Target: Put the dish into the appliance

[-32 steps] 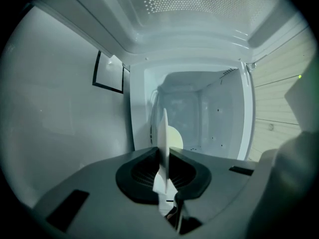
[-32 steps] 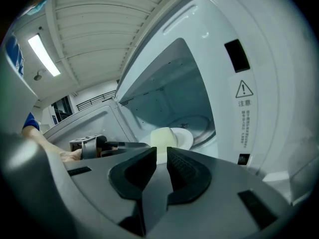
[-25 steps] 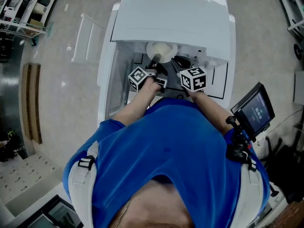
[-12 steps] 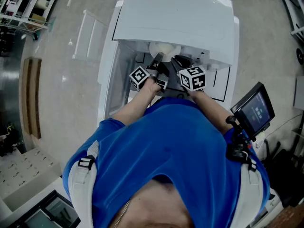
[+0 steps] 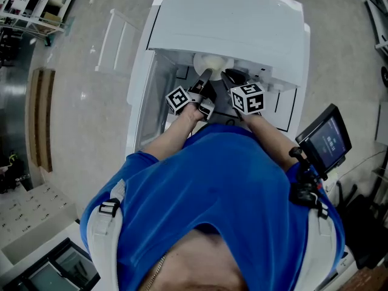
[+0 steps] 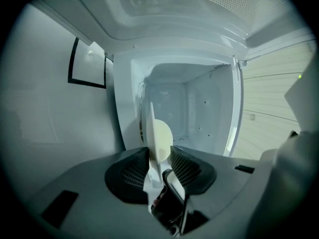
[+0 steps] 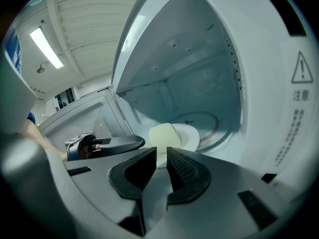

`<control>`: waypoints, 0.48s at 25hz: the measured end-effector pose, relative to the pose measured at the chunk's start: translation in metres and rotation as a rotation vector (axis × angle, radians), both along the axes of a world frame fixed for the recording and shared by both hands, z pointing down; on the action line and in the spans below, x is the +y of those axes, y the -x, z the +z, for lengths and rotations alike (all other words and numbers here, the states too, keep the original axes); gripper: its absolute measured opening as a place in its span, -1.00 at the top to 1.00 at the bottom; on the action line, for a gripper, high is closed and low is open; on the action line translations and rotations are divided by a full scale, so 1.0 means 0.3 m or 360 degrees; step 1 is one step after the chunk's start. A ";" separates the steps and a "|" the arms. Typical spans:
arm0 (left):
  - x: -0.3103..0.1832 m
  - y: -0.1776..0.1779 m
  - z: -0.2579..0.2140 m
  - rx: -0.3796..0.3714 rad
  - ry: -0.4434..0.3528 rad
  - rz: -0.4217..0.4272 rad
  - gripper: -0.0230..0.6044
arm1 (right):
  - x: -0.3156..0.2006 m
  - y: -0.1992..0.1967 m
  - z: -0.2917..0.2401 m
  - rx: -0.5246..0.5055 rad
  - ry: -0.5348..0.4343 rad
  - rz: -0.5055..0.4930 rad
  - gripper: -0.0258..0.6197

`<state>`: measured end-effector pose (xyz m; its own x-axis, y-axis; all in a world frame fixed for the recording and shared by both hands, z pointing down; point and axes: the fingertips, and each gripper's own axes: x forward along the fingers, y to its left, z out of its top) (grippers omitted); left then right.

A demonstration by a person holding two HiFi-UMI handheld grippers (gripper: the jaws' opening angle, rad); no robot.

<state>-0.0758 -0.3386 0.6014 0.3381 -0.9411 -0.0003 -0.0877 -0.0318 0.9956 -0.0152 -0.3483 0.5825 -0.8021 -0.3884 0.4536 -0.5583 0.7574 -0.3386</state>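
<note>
Blue cloth of a shirt nearest, square in front of the microwave. Both forearms reaching from there into the microwave's mouth, past the door swung open at the microwave's left side.

Just inside the mouth, at its left half: left gripper, held level and rolled onto its side, one jaw above the rim of the dish and one below. Has just been opening at the jaws. Parted to a middling width, rim between the pads but, as far as can be judged, not pinched. Beside it, at the right half of the mouth: right gripper, tipped down toward the microwave's floor, jaws apart by only a slit, nothing between them.

Deeper in, low in the microwave's cavity: dish lying flat at the front of the turntable ring, with a pale cream lump on its near side. Beyond that, the bare back wall of the cavity.

Reads as the release: weight apparently handed over to the turntable, placement all but done. Left to do, by judgement: draw the left gripper straight back out of the mouth, clear of the rim, then shut the door. Some risk of dragging the dish forward if a pad catches.
</note>
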 end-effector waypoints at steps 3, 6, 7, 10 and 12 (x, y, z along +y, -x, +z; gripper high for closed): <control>0.001 0.002 -0.006 -0.0036 -0.0015 0.0031 0.55 | -0.004 -0.001 0.003 0.0003 -0.0003 0.0006 0.78; -0.007 0.003 -0.016 -0.0075 -0.0010 0.0071 0.55 | -0.016 0.001 0.000 0.0004 -0.0006 0.0022 0.78; -0.007 0.000 -0.019 -0.0087 -0.0008 0.0089 0.55 | -0.019 0.003 -0.001 0.0004 -0.0006 0.0026 0.78; -0.012 -0.014 -0.019 -0.0071 -0.0055 0.0154 0.26 | -0.024 0.005 0.000 0.0003 -0.0008 0.0031 0.78; -0.018 -0.035 -0.056 -0.0049 -0.0130 0.0191 0.16 | -0.026 0.003 -0.001 0.0005 -0.0011 0.0032 0.78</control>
<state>-0.0653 -0.3440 0.5847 0.4492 -0.8912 -0.0628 -0.1089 -0.1244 0.9862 -0.0160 -0.3560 0.5823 -0.7925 -0.4077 0.4536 -0.5747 0.7482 -0.3317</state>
